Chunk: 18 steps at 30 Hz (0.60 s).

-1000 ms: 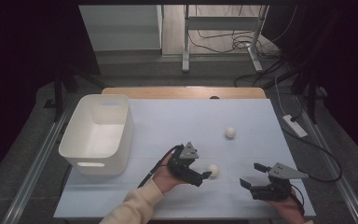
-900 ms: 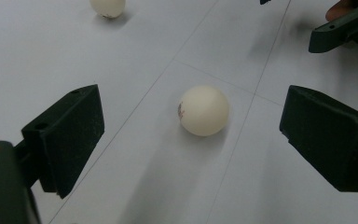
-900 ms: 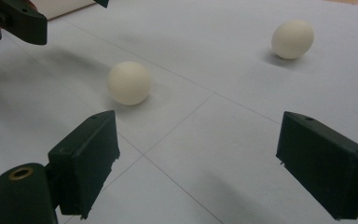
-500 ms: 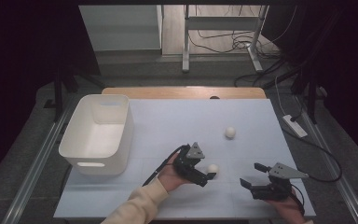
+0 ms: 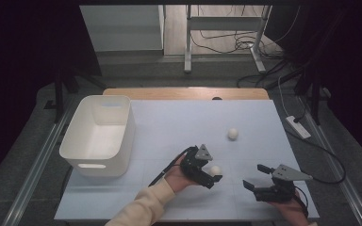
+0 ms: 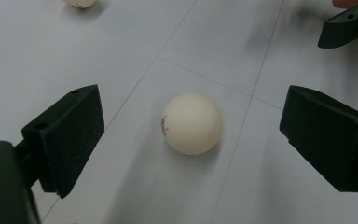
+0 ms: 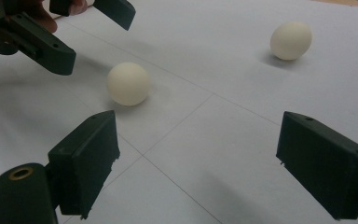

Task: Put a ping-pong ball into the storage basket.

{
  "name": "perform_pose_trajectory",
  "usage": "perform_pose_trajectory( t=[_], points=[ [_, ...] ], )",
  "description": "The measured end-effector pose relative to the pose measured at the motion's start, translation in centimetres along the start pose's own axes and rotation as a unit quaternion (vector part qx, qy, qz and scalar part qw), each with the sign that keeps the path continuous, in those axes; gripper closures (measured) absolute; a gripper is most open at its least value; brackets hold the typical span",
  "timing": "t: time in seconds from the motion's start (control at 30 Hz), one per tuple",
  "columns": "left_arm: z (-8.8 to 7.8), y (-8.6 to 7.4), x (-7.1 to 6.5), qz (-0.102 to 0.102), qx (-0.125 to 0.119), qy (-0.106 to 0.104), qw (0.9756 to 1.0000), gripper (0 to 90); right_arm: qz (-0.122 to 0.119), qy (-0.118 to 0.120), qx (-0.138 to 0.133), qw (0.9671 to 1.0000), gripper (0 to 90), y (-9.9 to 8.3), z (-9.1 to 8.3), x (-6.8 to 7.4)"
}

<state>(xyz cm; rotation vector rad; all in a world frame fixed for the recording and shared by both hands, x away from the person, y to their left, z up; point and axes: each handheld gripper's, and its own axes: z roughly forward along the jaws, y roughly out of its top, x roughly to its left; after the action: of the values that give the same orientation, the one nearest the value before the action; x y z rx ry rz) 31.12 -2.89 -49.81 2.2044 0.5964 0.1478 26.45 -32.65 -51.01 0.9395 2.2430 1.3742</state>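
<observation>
The near white ball carries a small printed mark on its left side in the left gripper view, dark and red strokes too small and blurred to read. No other text, label, brand, number or sign can be read anywhere else in the pictures.

Bare table around ball; tub well apart.

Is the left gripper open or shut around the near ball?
Open. The left gripper has both jaws wide apart, and the ball lies untouched between them.
</observation>
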Motion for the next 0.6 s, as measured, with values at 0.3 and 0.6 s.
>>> perform_pose_trajectory(
  t=[0.3, 0.6],
  points=[
    [0.9, 0.3, -0.1, 0.01, 0.02, -0.001, 0.9998, 7.4, 0.0, -0.001, -0.002, 1.0, 12.8, 0.0, 0.0, -0.1],
    [1.7, 0.4, 0.3, 0.016, 0.05, -0.005, 0.9986, 7.3, 0.002, -0.005, -0.003, 1.0, 13.1, 0.0, -0.1, -0.2]
  ],
)
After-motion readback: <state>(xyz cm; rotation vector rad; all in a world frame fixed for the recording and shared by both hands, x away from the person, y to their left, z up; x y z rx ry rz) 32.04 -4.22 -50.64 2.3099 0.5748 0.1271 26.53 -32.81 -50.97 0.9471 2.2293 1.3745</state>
